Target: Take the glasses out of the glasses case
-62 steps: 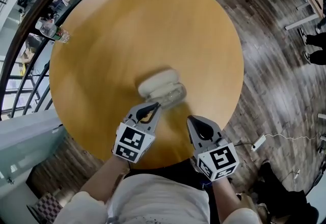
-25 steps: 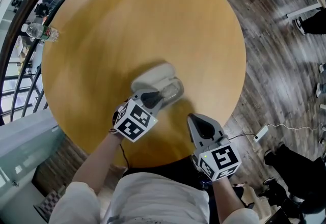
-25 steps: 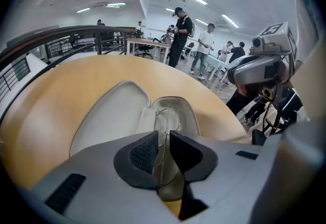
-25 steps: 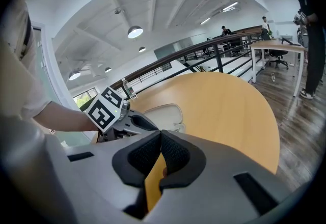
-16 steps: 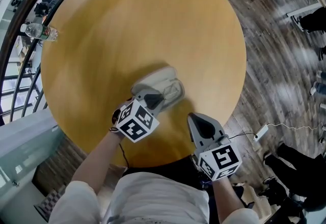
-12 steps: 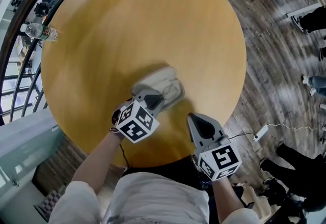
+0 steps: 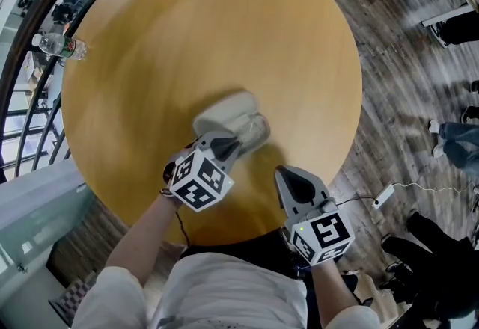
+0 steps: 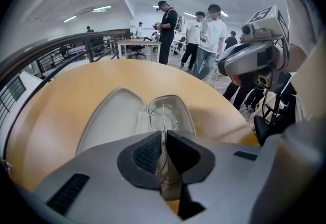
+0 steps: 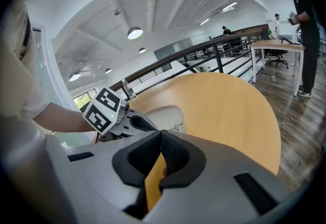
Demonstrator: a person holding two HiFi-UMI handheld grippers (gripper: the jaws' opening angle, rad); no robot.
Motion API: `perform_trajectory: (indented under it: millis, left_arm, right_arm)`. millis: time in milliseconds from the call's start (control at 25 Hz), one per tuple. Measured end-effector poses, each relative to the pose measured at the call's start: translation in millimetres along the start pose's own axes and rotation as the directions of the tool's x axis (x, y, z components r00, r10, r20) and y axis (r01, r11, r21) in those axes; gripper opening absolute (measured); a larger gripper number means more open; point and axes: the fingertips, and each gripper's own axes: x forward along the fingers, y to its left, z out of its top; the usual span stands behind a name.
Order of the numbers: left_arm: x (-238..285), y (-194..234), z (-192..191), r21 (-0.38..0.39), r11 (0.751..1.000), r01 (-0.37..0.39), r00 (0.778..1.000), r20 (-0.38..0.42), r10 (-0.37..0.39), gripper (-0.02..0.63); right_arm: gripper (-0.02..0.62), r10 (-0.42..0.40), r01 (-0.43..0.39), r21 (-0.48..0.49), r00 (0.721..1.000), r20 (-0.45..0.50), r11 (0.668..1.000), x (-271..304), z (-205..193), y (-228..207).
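Left gripper [image 7: 227,145] has rolled and moved onto the case since 2.5 s ago. Its jaws now pinch the thin wire-framed glasses [image 8: 163,116], whose lenses sit over the right half of the open pale-grey clamshell case [image 8: 113,122]. Lift slowly and straight up (frame looks flimsy). Right gripper [image 9: 159,142], jaws together on nothing, could pin the case. Round tan wooden table [image 7: 209,28]; clear plastic bottle [image 7: 60,45] at far rim; people [image 8: 210,39] beyond.

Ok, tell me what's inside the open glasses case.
The glasses case holds thin wire-framed glasses in its right half, their near end pinched in the shut left gripper. The left half looks bare. The gripper's body covers the case's near end.
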Motion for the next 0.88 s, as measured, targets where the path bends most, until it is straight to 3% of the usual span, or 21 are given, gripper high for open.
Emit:
perform_trajectory:
  millis: [880]
  left_arm:
    - [-31.7, 10.6, 23.2, -0.017, 0.998, -0.059, 0.995, 0.080, 0.060, 0.051]
  right_arm:
    - [0.025, -0.001, 0.003, -0.043, 0.999, 0.042, 0.999, -10.1, 20.3, 7.5]
